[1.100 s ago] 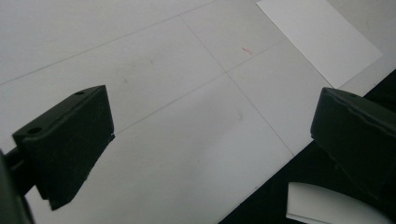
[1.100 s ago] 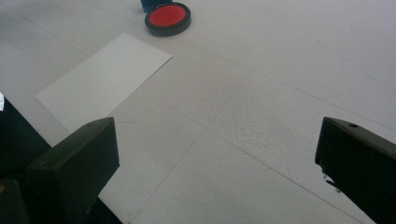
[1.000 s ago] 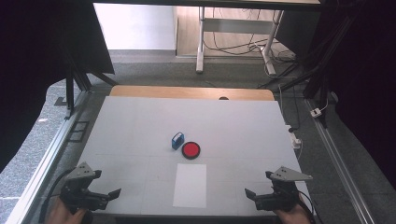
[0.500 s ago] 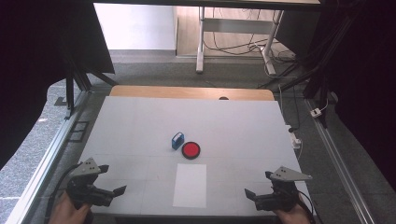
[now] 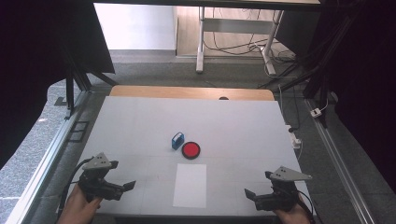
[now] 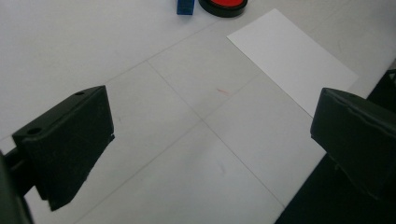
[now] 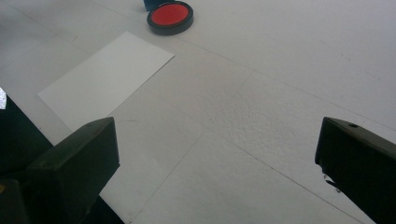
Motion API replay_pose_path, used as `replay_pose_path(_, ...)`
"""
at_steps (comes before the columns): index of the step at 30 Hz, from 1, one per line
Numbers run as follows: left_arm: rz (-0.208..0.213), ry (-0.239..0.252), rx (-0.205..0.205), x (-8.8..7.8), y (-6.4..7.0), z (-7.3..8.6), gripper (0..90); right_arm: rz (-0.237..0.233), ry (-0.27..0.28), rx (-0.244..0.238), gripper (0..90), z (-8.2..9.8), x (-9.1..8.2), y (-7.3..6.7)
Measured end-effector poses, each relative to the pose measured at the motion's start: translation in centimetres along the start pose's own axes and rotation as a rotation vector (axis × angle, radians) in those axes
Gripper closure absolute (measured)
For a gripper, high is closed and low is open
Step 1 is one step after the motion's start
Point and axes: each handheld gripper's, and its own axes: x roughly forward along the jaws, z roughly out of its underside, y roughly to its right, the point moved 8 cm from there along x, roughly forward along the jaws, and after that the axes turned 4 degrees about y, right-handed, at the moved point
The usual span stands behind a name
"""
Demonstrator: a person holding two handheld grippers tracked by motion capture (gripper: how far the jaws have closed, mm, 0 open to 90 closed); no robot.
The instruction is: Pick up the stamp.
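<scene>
Left gripper point(image 5: 122, 188) sits low at the near left corner of the worktop point(image 5: 140, 126), fingers wide apart with nothing between them. In the left gripper view those fingers point(image 6: 70, 140) frame bare worktop, and they point across toward the sheet.

Moving right, the white sheet point(image 5: 190, 185) lies flat near the front edge, midway between the two grippers and apart from both. Just beyond its far end stands the small blue stamp point(image 5: 177, 140), and right beside it, very close, the round red ink pad point(image 5: 191, 150) in its black rim. From the left gripper view, stamp point(image 6: 185, 7) and pad point(image 6: 223, 5) peek in at the top edge, past the sheet point(image 6: 292, 58).

Over at the near right corner, the right gripper point(image 5: 254, 196) holds low, fingers spread and empty as well. Its own view has the fingers point(image 7: 74, 163) far apart, with the sheet point(image 7: 105, 77) ahead to the left and the pad point(image 7: 170, 17) beyond it.
</scene>
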Motion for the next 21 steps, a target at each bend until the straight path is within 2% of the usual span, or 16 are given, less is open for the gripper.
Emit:
replay_pose_path(3, -0.006, 0.004, 0.016, 0.6, -0.1, -0.5, 0.0, 0.0, -0.001, 0.0, 0.0, 0.0, 0.0, 0.0)
replay_pose_path(7, 0.003, 0.016, 0.001, 1.3, -0.3, -1.2, 0.0, 0.0, -0.001, 0.001, 0.0, 0.0, 0.0, 0.0)
replay_pose_path(13, 0.008, 0.006, -0.001, 2.7, -0.9, -2.0, 0.0, 0.0, -0.002, -0.001, 0.0, 0.0, 0.0, 0.0)
replay_pose_path(21, -0.001, 0.002, 0.031, 4.6, -1.4, -3.6, 0.0, 0.001, -0.002, 0.0, 0.0, 0.0, 0.0, 0.0)
